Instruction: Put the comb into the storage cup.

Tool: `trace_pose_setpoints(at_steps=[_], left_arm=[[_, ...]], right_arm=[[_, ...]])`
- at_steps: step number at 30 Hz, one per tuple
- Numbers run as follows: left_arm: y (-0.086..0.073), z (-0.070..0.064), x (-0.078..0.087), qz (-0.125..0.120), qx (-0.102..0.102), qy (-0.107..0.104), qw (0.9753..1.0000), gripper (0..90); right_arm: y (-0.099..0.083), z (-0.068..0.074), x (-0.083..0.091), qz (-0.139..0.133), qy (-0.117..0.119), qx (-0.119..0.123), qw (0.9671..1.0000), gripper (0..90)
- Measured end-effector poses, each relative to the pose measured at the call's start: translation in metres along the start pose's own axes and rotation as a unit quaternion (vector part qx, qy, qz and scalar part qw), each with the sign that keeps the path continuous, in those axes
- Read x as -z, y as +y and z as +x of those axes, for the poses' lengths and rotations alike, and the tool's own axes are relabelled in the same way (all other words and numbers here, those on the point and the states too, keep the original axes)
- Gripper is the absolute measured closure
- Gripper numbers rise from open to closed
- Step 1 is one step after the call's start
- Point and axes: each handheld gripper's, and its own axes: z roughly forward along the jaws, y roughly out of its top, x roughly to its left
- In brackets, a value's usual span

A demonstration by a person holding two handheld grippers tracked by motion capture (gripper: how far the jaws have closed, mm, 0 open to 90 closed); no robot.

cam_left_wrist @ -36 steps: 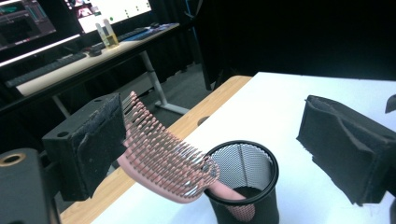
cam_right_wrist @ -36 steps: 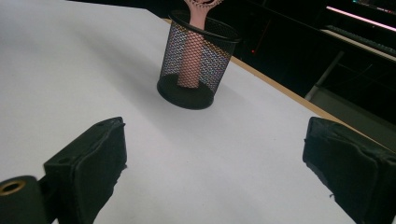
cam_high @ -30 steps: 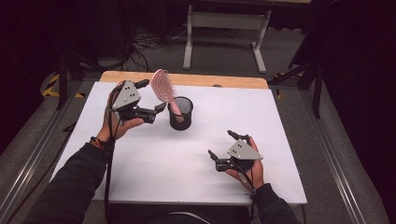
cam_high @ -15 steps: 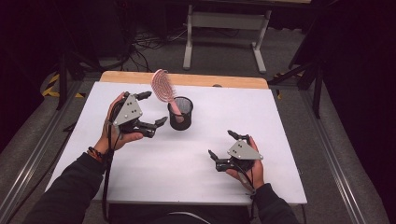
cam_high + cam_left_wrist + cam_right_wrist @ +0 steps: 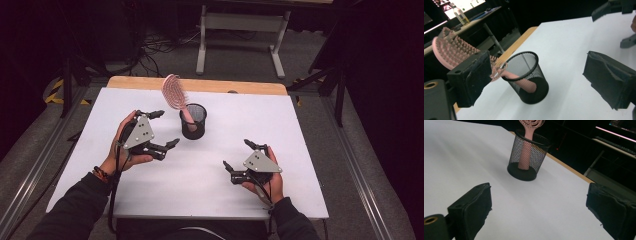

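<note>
A pink hairbrush (image 5: 176, 96) stands handle-down in a black mesh cup (image 5: 193, 121) near the middle of the white table (image 5: 300, 130); its bristled head leans out to the left. My left gripper (image 5: 162, 129) is open just left of the cup, holding nothing. In the left gripper view the cup (image 5: 529, 77) and the hairbrush (image 5: 454, 51) lie between the wide-apart jaws. My right gripper (image 5: 239, 156) is open near the front right, apart from the cup. In the right gripper view, the cup (image 5: 527, 157) and the hairbrush handle (image 5: 526, 147) sit beyond the spread jaws.
The white table has a wooden strip (image 5: 200, 85) along its far edge. A metal stand (image 5: 240, 30) and cables lie on the floor behind. Bare white surface lies on both sides of the cup.
My left gripper has drawn back from the cup, down and toward the person, with jaws open. The hairbrush stays in the cup. The right gripper has not moved.
</note>
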Motion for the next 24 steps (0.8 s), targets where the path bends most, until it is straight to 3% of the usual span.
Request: trace_pose_setpoints(at_steps=[16,24], left_arm=[[-0.033,-0.022,0.011,0.013,-0.005,-0.005,0.9999,8.0],[-0.053,-0.027,0.016,0.025,0.01,-0.016,0.9995,8.5]], right_arm=[[0.001,0.006,0.014,0.0,-0.002,0.006,1.0,7.0],[-0.002,0.005,0.017,0.003,-0.005,0.002,1.0,7.0]])
